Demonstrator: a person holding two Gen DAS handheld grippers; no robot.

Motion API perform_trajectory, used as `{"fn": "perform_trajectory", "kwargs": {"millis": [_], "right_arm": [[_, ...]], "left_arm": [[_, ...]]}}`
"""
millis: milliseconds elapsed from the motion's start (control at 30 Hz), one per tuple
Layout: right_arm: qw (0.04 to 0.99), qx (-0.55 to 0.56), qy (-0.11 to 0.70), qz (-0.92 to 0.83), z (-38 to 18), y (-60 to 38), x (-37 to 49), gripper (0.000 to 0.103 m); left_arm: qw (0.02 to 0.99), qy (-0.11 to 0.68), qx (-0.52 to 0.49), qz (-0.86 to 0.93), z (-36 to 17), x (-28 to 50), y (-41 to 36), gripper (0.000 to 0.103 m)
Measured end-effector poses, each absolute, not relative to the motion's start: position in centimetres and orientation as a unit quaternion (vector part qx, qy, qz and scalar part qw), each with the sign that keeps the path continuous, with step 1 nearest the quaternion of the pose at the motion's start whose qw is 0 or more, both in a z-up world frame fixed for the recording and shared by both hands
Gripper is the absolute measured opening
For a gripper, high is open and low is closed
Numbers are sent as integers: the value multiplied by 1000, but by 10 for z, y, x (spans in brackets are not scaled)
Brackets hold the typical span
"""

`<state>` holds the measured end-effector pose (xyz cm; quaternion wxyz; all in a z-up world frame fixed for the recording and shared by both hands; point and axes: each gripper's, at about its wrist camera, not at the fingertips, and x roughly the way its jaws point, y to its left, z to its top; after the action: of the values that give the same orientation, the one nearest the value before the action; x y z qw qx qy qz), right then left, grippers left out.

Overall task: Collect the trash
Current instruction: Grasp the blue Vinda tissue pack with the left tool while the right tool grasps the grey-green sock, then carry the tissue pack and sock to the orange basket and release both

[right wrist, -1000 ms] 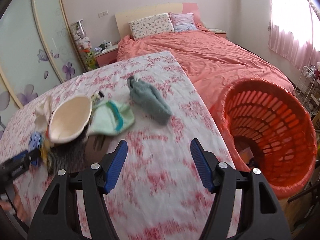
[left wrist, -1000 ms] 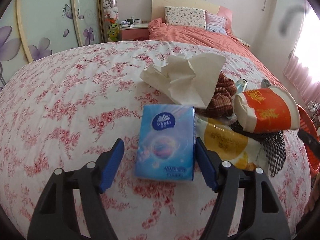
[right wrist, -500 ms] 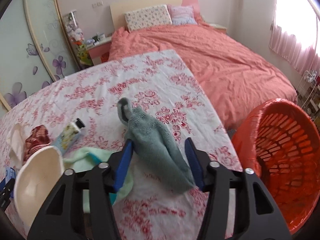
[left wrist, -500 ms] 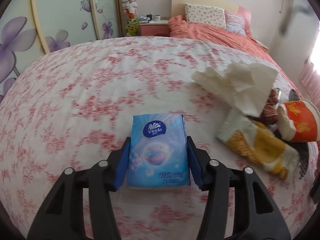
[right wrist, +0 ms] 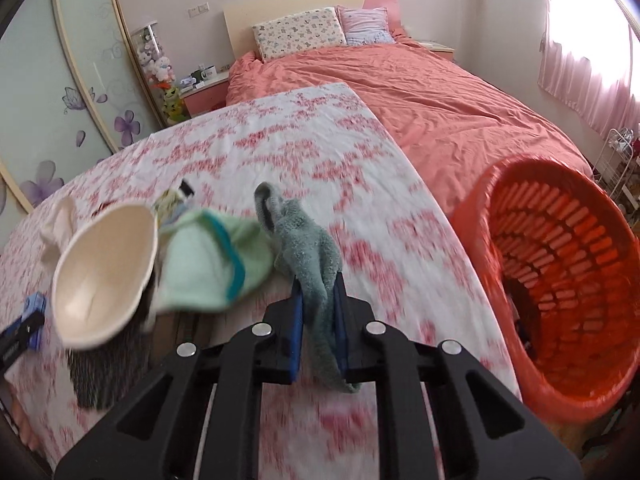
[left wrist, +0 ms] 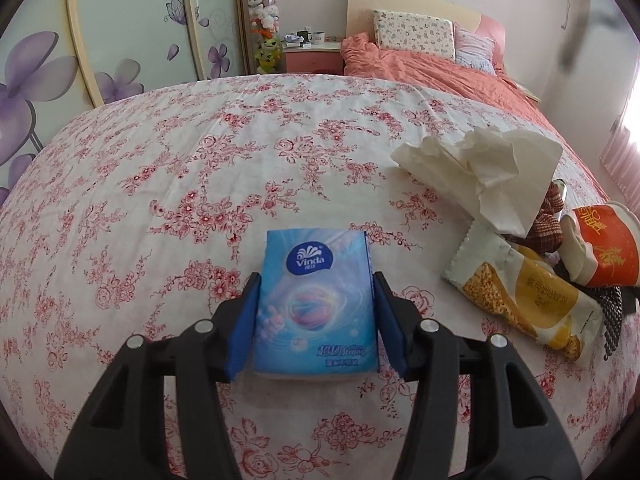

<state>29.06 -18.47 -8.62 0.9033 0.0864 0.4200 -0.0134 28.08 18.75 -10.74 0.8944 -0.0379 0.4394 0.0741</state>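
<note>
Right gripper (right wrist: 319, 320): jaws just closing, now narrow and clamped on the grey-green sock (right wrist: 310, 256); toe hangs below the pads, cuff flops forward over the floral cloth (right wrist: 280, 136).
Left gripper (left wrist: 316, 320): half open, pads pressed on both long sides of the blue tissue pack (left wrist: 316, 300), pack flat on the cloth.
Landmark: orange basket (right wrist: 560, 272), standing just off the cloth's right edge.
Sock step: best lifted clear of the mint sock (right wrist: 212, 268) touching it on the side away from the basket, then swung over the basket rim before any release; limp fabric likely to drag otherwise.
Pack step: squeeze kept firm, since smooth wrap probably slips.
Other litter: crumpled tissue (left wrist: 492, 168), yellow snack wrapper (left wrist: 524, 300) and orange paper cup (left wrist: 600, 248), on the basket side of the pack.
Writing on pack: "Vinda" logo, "Strong" low down.
Writing on cup and wrapper: Chinese characters, not legible.
</note>
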Motion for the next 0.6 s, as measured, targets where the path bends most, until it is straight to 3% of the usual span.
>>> {"fn": "perform_trajectory", "kwargs": {"millis": [600], "right_arm": [[901, 97, 422, -13, -89, -186, 290, 15]], "left_arm": [[894, 439, -44, 75, -108, 280, 187, 55]]}}
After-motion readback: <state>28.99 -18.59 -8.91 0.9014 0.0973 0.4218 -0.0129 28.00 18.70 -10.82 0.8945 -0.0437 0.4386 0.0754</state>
